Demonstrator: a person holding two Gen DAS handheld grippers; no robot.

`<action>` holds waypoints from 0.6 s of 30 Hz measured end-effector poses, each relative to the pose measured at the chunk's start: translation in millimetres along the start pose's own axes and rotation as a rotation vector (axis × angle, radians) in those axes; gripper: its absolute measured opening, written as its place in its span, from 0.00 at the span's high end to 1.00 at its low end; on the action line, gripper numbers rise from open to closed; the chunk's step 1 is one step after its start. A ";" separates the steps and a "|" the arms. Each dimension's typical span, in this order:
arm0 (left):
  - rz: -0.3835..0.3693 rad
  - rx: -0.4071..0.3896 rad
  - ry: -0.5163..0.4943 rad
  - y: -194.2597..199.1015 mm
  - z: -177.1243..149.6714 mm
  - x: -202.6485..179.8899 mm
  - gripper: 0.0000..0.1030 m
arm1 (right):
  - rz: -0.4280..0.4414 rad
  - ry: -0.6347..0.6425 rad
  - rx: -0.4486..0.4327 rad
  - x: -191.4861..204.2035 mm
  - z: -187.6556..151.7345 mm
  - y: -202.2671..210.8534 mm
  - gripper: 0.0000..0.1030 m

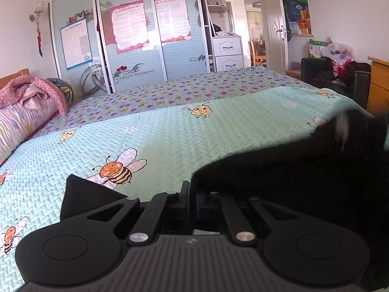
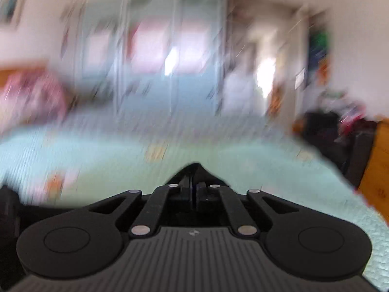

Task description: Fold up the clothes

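A black garment [image 1: 304,170] drapes from my left gripper [image 1: 190,194] off to the right, over the mint bee-print bedspread [image 1: 170,136]. The left jaws are shut on its edge, and a corner of the cloth sticks out to the left of them. In the right wrist view my right gripper [image 2: 194,187] is shut on a pointed fold of the same black garment [image 2: 194,170], held above the bedspread [image 2: 121,155]. That view is heavily motion-blurred.
A heart-print sheet [image 1: 194,87] covers the far half of the bed. Pink bedding and pillows [image 1: 26,107] lie at the left. A sliding-door wardrobe [image 1: 126,36] stands behind the bed. A black chair with bags [image 1: 335,73] and a wooden cabinet [image 1: 379,85] stand at the right.
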State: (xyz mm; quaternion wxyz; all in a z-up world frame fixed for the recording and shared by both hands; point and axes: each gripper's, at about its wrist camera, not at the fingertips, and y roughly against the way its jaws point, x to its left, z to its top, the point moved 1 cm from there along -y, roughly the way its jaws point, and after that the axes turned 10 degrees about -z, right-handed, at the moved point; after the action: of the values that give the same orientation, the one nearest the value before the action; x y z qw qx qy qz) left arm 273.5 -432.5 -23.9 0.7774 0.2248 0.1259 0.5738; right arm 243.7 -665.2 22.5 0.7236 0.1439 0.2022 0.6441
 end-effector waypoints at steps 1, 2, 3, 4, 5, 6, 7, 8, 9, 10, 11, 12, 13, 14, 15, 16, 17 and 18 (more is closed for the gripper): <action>-0.002 0.003 -0.002 1.6 0.9 -0.9 0.96 | 0.030 -0.036 0.089 -6.0 -11.1 1.2 0.92; -0.001 0.003 -0.003 3.5 1.1 -0.9 0.96 | 0.052 -0.103 0.134 -15.8 -23.8 9.2 0.90; -0.002 0.004 -0.005 4.5 1.7 -0.9 0.96 | 0.070 -0.154 0.157 -24.7 -36.0 20.9 0.81; -0.003 0.005 -0.006 5.4 2.2 -0.9 0.96 | 0.082 -0.173 0.149 -31.5 -47.3 37.8 0.64; -0.004 0.006 -0.008 6.4 2.8 -0.8 0.96 | 0.085 -0.178 0.132 -36.1 -58.7 55.0 0.52; -0.004 0.008 -0.005 6.2 3.5 -0.8 0.96 | 0.075 -0.179 0.119 -38.4 -70.3 69.6 0.27; -0.004 0.009 -0.003 5.9 4.1 -0.8 0.96 | 0.061 -0.172 0.116 -37.3 -80.2 78.9 0.15; -0.001 0.011 -0.004 5.4 4.5 -0.8 0.96 | 0.053 -0.151 0.126 -33.6 -87.9 81.8 0.15; 0.001 0.012 -0.006 4.9 4.8 -0.9 0.96 | 0.046 -0.133 0.145 -30.8 -93.9 77.3 0.15; 0.004 0.011 -0.008 4.6 4.8 -1.4 0.96 | 0.036 -0.125 0.167 -28.6 -98.0 68.4 0.15; 0.006 0.011 -0.012 4.2 4.6 -1.8 0.96 | 0.034 -0.133 0.185 -27.5 -99.8 58.7 0.16; 0.010 0.013 -0.017 3.4 4.3 -2.5 0.96 | 0.040 -0.159 0.197 -28.1 -98.6 47.9 0.16; 0.014 0.015 -0.020 2.0 3.9 -3.0 0.96 | 0.048 -0.187 0.209 -28.9 -97.2 36.4 0.17; 0.017 0.019 -0.023 0.1 3.4 -3.6 0.96 | 0.054 -0.213 0.218 -29.2 -94.0 24.5 0.20; 0.017 0.023 -0.024 -2.1 3.2 -3.5 0.96 | 0.057 -0.234 0.225 -28.5 -89.1 13.6 0.33; 0.020 0.027 -0.022 -4.0 2.8 -3.1 0.96 | 0.067 -0.252 0.227 -27.6 -83.8 3.6 0.54; 0.023 0.031 -0.021 -6.0 2.3 -2.7 0.96 | 0.084 -0.267 0.223 -27.1 -78.0 -4.7 0.68; 0.021 0.035 -0.016 -7.3 2.1 -1.5 0.96 | 0.091 -0.279 0.217 -27.2 -71.0 -12.6 0.90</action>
State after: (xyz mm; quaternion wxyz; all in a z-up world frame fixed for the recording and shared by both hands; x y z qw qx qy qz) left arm 280.0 -436.1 -25.8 0.7681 0.2445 0.1273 0.5779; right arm 218.3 -697.5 -42.7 0.6948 0.3183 0.1613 0.6244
